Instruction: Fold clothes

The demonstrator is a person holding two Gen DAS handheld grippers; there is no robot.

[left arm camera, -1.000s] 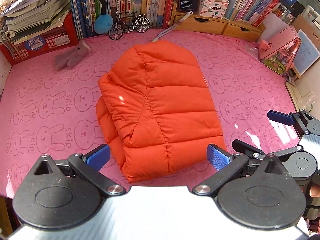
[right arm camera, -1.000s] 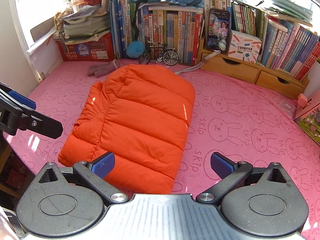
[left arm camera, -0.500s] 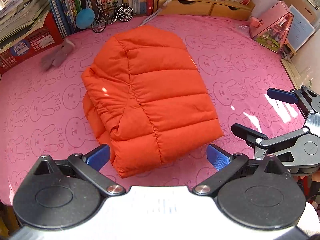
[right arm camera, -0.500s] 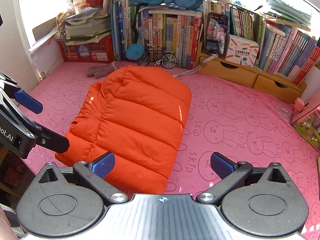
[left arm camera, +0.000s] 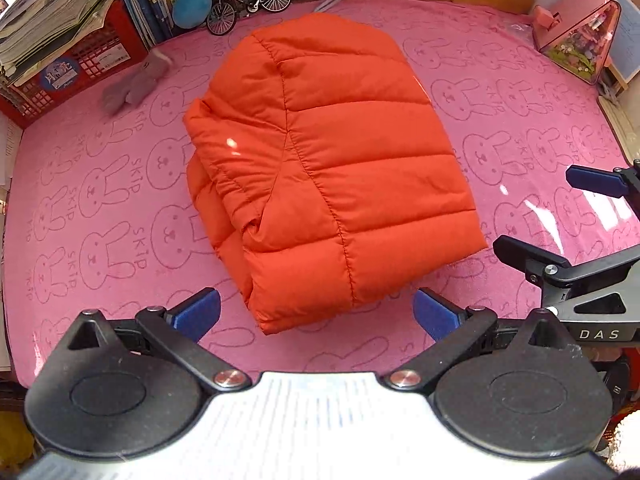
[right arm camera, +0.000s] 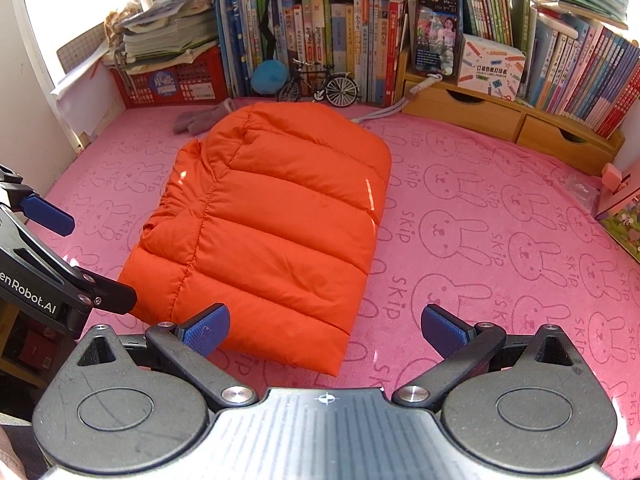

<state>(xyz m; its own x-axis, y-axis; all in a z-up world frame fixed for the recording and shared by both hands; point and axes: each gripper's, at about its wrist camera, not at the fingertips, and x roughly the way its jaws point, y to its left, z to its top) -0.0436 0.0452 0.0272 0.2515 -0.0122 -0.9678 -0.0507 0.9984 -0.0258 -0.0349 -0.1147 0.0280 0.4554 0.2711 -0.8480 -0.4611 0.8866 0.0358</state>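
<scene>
- A red plastic crate (left arm camera: 76, 68) stacked with papers sits far ahead and to the left of the left gripper (left arm camera: 316, 314), at the back edge of the pink rabbit-print mat (left arm camera: 100, 200).
- A grey glove (left arm camera: 132, 84) lies on the mat ahead-left of that gripper, well apart from the garment.
- The left gripper hovers with its blue-padded jaws spread wide and holding nothing, the near hem of the orange puffer jacket (left arm camera: 332, 160) lying between and just beyond its fingertips.
- The jacket rests folded into a compact bundle at mid-mat, directly ahead of the left gripper and ahead-left of the right gripper (right arm camera: 326, 330); a sleeve layer bulges out along its left edge.
- A toy bicycle (right arm camera: 320, 84) stands beyond the jacket's far end, against the row of books (right arm camera: 320, 28).
- The right gripper is likewise spread wide and empty, its left pad near the jacket's near corner, bare mat ahead of its right pad.
- Wooden drawers (right arm camera: 500, 116) sit far ahead-right of the right gripper.
- Judged risk: the slick, puffy fill may spring the fold open; a pinch that catches only the top layer would peel it back, and a push toward the far end could knock the bicycle over.
</scene>
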